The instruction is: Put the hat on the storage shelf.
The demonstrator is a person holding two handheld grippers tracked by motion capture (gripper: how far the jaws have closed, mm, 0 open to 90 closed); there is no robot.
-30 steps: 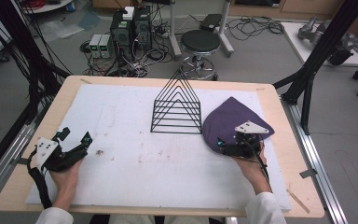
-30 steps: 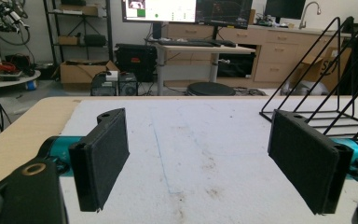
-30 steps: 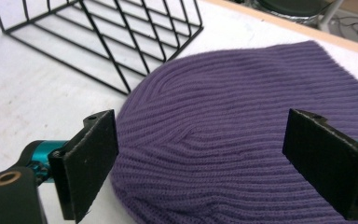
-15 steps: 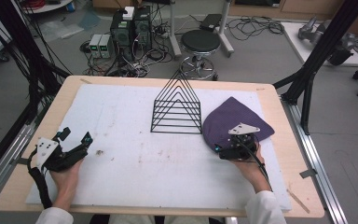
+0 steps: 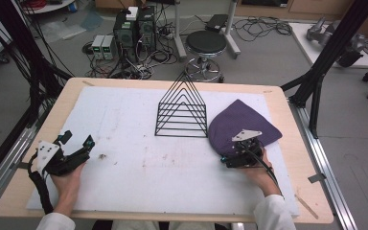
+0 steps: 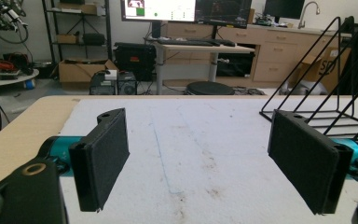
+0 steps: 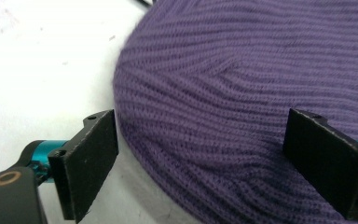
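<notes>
One purple hat (image 5: 239, 125), one wire rack (image 5: 182, 108). Right gripper (image 7: 205, 163) gapes wide over the hat's edge; left gripper (image 6: 205, 163) open, empty.

- The table (image 5: 33, 143) is seen from above and looked forward across, with the wire rack (image 5: 182, 110) mid-frame.
- From low at the rack's (image 6: 335, 88) left, the same rack is faced across the table.
- The purple hat (image 7: 261, 93), right of the rack, is viewed very closely; it also appears from above (image 5: 242, 127).
</notes>
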